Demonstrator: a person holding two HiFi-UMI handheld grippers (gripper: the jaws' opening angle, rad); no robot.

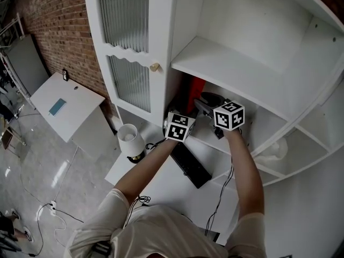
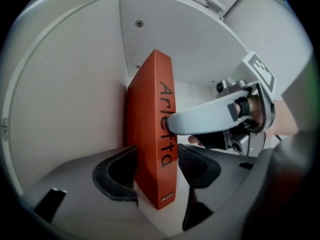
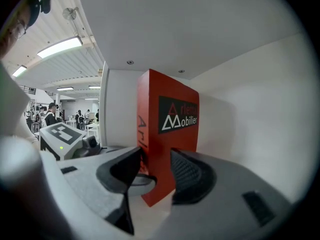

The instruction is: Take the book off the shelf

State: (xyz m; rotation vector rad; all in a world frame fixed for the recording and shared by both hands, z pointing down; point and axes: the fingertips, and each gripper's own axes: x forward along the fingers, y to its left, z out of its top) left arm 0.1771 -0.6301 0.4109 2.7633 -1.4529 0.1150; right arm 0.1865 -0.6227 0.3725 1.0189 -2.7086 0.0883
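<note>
L gripper (image 2: 156, 168): jaws wide, pads on both covers of the red book (image 2: 150, 134), spine facing out. R gripper (image 3: 156, 171): jaws seem to pinch its lower front corner. Book stands upright on the shelf (image 3: 150, 219), beside the side wall (image 2: 75, 94). Likely step: gripped, not yet out. Next: draw straight back, level. Board (image 1: 226, 63) overhead; open room twd desk (image 1: 166, 190).

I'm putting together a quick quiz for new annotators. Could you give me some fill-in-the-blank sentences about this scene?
1. The book stands ____ in the shelf unit.
2. The white word on its cover reads ____.
3. Between the jaws of the left gripper, and likewise of the right gripper, stands the ____.
Missing words: upright; Mobilier; book.
</note>
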